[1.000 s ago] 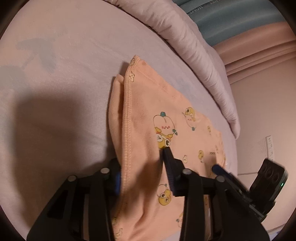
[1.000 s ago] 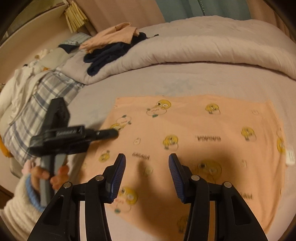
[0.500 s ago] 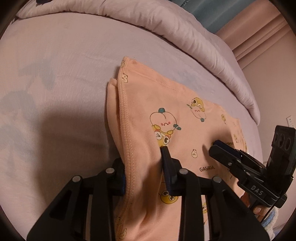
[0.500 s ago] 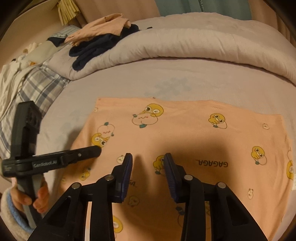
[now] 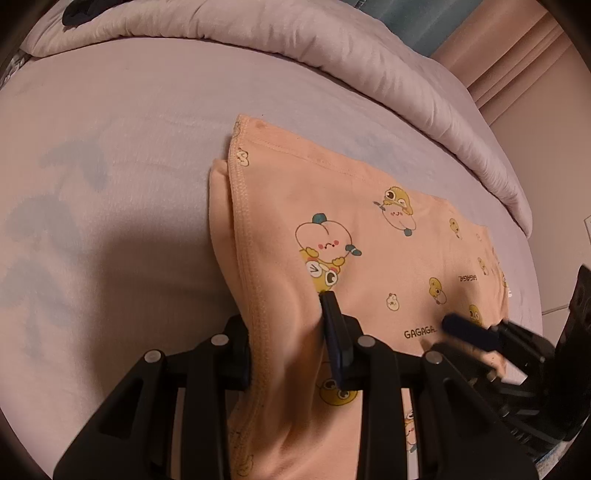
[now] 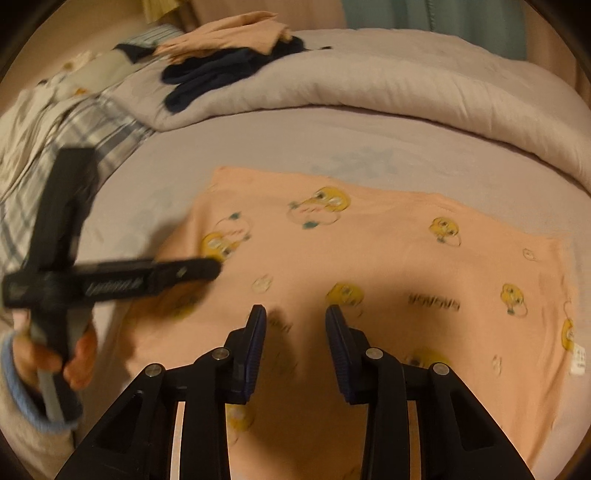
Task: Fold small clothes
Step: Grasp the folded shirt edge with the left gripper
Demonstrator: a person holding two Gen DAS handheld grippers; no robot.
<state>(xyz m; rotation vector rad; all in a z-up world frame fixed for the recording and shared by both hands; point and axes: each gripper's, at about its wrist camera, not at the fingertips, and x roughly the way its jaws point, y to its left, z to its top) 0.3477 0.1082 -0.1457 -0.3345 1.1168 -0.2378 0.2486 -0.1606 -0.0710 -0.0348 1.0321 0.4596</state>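
Observation:
A peach garment [image 5: 373, 221] printed with yellow cartoon ducks lies spread on the lilac bed sheet [image 5: 122, 147]. My left gripper [image 5: 288, 332] is shut on its stitched hem, and the cloth bunches up between the jaws and hides the left finger. In the right wrist view the garment [image 6: 388, 251] lies flat. There my right gripper [image 6: 295, 328] hovers low over its near middle, jaws narrowly apart with nothing pinched between them. The left gripper [image 6: 207, 267] reaches in from the left at the garment's edge. The right gripper [image 5: 465, 328] shows blurred at the lower right.
A rolled lilac duvet [image 6: 388, 85] runs along the far side of the bed. On it lie dark clothes [image 6: 221, 74] and a peach piece [image 6: 229, 33]. Plaid and pale laundry [image 6: 85, 122] is heaped at the left. A hand in a blue cuff [image 6: 22, 373] holds the left gripper.
The right gripper's jaws have narrowed, and it has edged forward over the garment. The left gripper has rolled while keeping the hem, so more of the duvet shows.

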